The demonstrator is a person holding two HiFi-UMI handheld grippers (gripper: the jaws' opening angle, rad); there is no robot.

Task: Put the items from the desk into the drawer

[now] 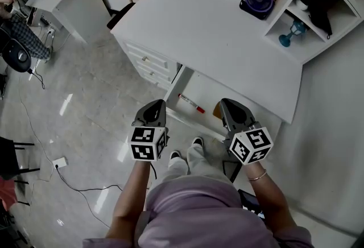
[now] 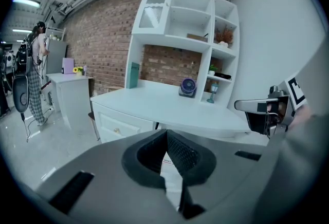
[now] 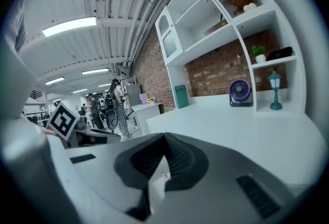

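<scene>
Left claw (image 2: 167,138) closed; white desk (image 2: 169,107) beyond

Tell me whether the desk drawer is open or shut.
Open: the drawer is pulled out from under the desk, with a red-capped pen lying inside.

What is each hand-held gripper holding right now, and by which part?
Nothing: the left hand-held gripper and the right hand-held gripper both have their jaws together, empty.

A blue lantern (image 1: 291,32) stands in the white shelf unit (image 1: 322,43).
</scene>
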